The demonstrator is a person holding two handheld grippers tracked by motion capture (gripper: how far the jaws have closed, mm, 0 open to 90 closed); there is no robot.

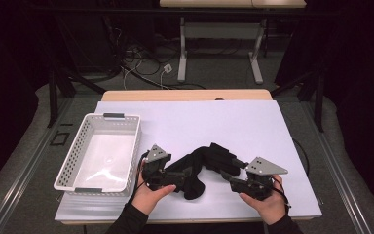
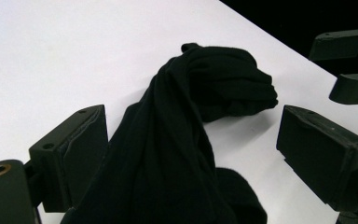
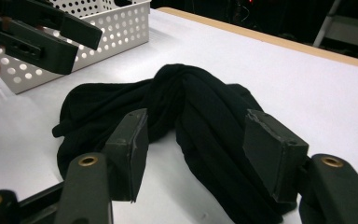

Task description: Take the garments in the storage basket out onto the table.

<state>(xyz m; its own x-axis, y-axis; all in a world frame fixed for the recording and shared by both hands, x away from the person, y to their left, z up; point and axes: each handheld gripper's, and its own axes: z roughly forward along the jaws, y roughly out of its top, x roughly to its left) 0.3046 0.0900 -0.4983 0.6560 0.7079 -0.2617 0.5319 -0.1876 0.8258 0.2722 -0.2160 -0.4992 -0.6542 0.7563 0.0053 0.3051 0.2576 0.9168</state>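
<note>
White table, unmarked black cloth, perforated basket.

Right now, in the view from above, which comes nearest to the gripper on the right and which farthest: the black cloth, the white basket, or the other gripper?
1. The black cloth, lying between the right gripper's open jaws.
2. The left gripper, across the cloth towards the left.
3. The white basket, farthest, at the table's left side.
</note>
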